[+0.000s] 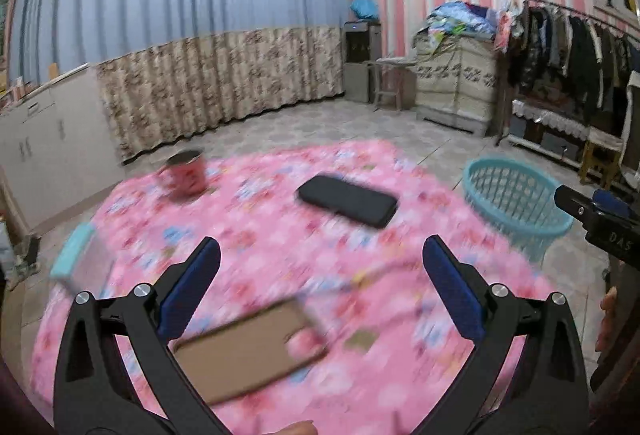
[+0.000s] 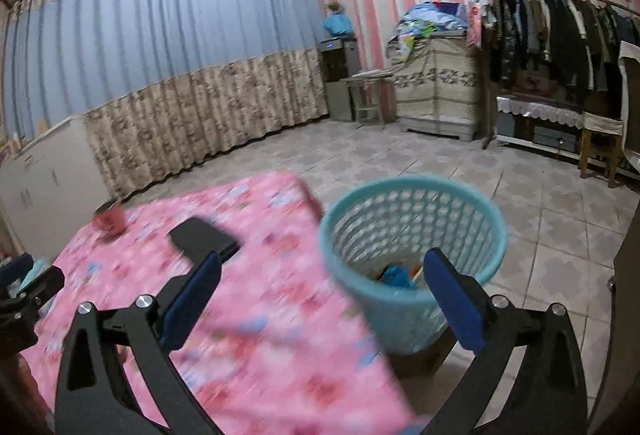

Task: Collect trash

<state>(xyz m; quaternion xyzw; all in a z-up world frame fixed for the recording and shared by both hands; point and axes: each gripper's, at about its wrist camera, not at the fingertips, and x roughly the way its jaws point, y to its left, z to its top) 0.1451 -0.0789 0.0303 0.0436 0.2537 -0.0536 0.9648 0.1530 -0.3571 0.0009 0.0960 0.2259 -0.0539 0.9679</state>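
- Pink floral tablecloth [image 1: 280,255] under both grippers; both views motion-blurred, so small detail is unreliable.
- Left gripper [image 1: 322,263]: jaws wide apart, nothing between the pads. Directly below and just ahead of it lies a flat brown cardboard piece [image 1: 248,351], apparently the next bit of trash.
- Right gripper [image 2: 322,275]: jaws spread fully, empty. Teal mesh basket [image 2: 412,255] sits just ahead and slightly right of it, off the table edge, lower than the tabletop.
- Basket already holds something blue and orange at the bottom [image 2: 400,275]; cannot tell what.
- Ahead of the left gripper: black phone-like slab [image 1: 348,205], not trash by the look of it. Farther ahead-left: red cup [image 1: 186,175]. Near-left: teal-edged box [image 1: 76,259], blurred, unclear what it is.
- Step in hand, my read: reach for the next piece with the left gripper.
- Doing it well: cardboard lies flat, so come in low at one edge, one pad under and one over, rather than pressing straight down.
- Slow before closing; cloth may bunch into the jaws.
- Steer clear of the phone-like slab and cup.
- For the drop, carry right until the piece is over the basket rim, then release.
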